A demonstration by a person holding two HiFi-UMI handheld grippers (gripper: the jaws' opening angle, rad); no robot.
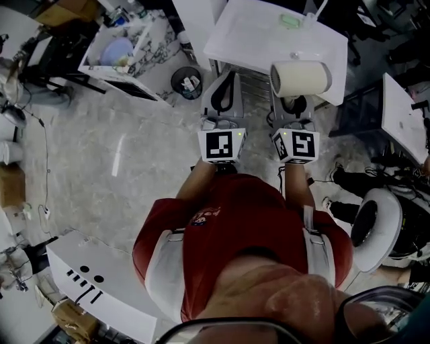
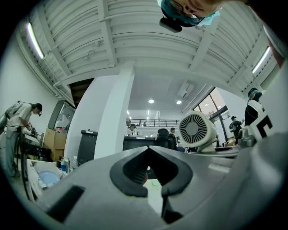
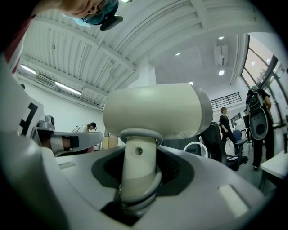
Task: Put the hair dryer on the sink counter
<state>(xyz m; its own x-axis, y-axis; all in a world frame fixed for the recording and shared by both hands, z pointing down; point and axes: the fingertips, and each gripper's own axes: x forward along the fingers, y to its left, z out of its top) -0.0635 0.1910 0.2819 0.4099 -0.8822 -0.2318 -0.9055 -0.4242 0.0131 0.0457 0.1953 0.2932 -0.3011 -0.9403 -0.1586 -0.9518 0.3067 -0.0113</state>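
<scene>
Now squeezing tight with the right gripper (image 3: 139, 173): one jaw pressed on each side of the thin handle of the hair dryer (image 3: 155, 110). Holds it with the handle standing up and the fat round body just above the jaws, lying sideways. Touches nothing but the jaws, so up in the air and not resting anywhere. Right beside it, the left gripper (image 2: 150, 168), jaws closed tip to tip with nothing inside, so no help with the carrying. Further out in the head view, straight ahead of both grippers, the white sink counter (image 1: 255, 40). From up there, looks as if the round body sits over the near edge of that white top, but hard to say whether truly above it or only in front of it. On the far side of the counter, a small green thing (image 1: 290, 20), well apart from the hair dryer. So, as a guess, about halfway: picking up done, grip looking good and firm. Left to do: bring the hair dryer fully over a bare white part of the counter, lower it until it rests there, then open the right jaws and pull away. Best to set it down gently on its side, since round and likely to roll.
</scene>
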